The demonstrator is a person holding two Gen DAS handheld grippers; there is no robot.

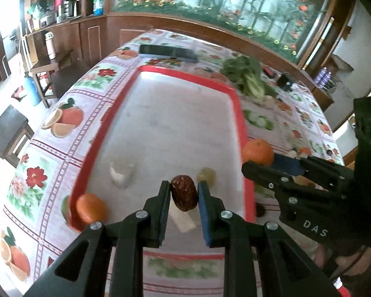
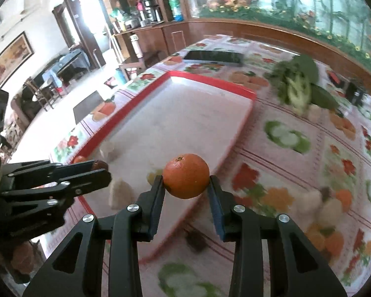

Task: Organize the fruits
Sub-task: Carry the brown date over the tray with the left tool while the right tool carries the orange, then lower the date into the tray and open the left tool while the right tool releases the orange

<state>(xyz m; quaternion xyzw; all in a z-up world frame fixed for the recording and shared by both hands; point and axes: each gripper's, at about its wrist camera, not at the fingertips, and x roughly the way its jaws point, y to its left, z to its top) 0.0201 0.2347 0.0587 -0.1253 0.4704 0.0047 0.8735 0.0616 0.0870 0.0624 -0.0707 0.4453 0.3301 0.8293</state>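
The worktop [image 1: 91, 94] under a flowered cloth carries a red-rimmed tray [image 1: 146, 69] in the middle of both frames, with one small orange [image 1: 90, 208] already at its lower-left corner. The left gripper [image 1: 184, 193] is clamped on a brown date [image 1: 184, 193] above the tray's near end, and the right gripper [image 2: 186, 182] pinches an orange [image 2: 186, 175] over the tray's right rim. The round orange is held only at its sides, so I think it could slip out, roll off the rim onto the cloth, or the two grippers could bump together.

Daylight floods in from the left of both views, blowing out the doorway [image 2: 86, 12] and floor to white, and glare washes the mural [image 1: 235, 5] behind. Motion blur smears the tray [image 1: 237, 113], tablecloth [image 2: 309, 163] and greens [image 2: 299, 86], while the gripper fingers stay crisp. Fisheye distortion bends the edges into dark vignetted corners; shadows are soft and faint.
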